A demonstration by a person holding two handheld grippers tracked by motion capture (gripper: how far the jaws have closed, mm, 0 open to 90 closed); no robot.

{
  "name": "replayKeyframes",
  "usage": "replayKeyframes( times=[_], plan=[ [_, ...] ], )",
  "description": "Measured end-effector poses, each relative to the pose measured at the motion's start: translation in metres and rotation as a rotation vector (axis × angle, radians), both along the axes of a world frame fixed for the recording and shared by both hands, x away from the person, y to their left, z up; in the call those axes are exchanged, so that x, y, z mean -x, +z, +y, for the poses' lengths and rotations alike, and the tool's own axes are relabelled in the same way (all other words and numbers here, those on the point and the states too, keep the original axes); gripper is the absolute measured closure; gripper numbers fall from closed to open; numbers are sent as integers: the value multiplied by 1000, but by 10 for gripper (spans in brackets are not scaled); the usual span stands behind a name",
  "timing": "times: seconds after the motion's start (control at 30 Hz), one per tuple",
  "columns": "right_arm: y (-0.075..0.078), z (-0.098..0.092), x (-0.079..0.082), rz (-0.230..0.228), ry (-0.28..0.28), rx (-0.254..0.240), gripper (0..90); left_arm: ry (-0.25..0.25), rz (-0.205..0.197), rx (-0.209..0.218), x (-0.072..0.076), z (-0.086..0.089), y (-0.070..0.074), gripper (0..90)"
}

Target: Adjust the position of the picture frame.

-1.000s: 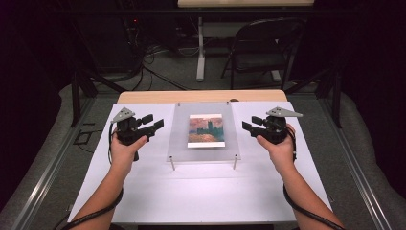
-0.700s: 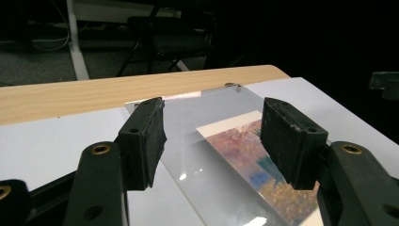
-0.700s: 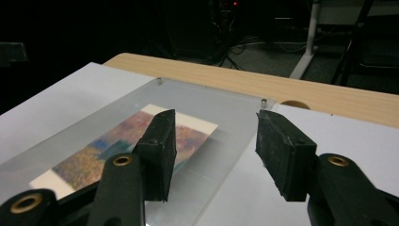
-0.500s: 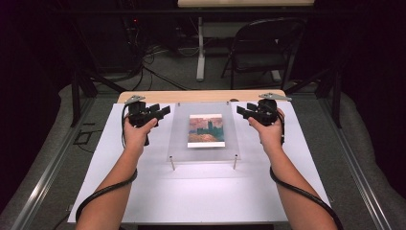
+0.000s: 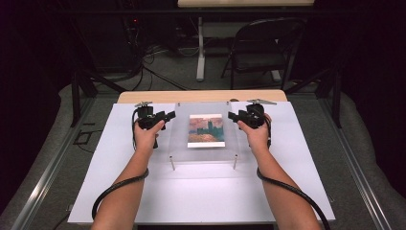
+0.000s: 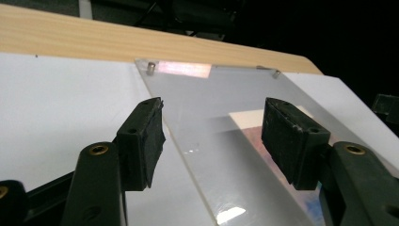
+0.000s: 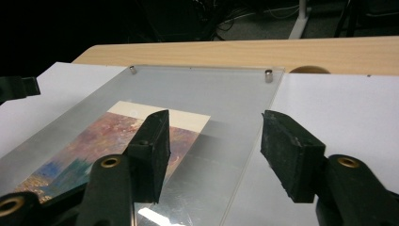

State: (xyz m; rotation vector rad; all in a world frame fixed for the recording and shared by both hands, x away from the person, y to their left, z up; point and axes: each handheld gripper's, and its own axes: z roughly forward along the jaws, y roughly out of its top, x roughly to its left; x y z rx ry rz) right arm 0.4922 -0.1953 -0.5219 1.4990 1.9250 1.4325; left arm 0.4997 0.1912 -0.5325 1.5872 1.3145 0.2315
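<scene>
A broad white surface carried a clear acrylic frame on small metal standoffs at its middle, and inside it lay a painted picture card in orange and blue. The left gripper straddled the frame's left edge, jaws apart. The right gripper straddled the right edge, jaws having just been opening, pads not pressing.

Both forearms reach forward; the left claw and right claw face inward, jaws apart, the right's just widened.
</scene>
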Motion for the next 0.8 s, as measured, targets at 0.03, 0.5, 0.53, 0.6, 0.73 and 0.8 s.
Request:
replayKeyframes(
  times=[0.03,0.5,0.53,0.6,0.73,0.8],
  plan=[
    [0,0,0,0,0,0,415,0,0,0,0,0,0,393],
    [-20,5,-5,96,33,-11,389,-32,77,-17,0,-12,-19,370],
    [-21,5,-5,107,39,-12,389,-33,76,-20,0,-13,-20,370],
    [-23,7,-5,117,47,-23,387,-36,80,-20,0,-14,-21,370],
    [-24,8,-4,125,50,-24,373,-44,90,-17,0,-14,-22,369],
    [-25,7,-5,138,51,-33,373,-50,98,-9,0,-15,-22,369]
  ],
)
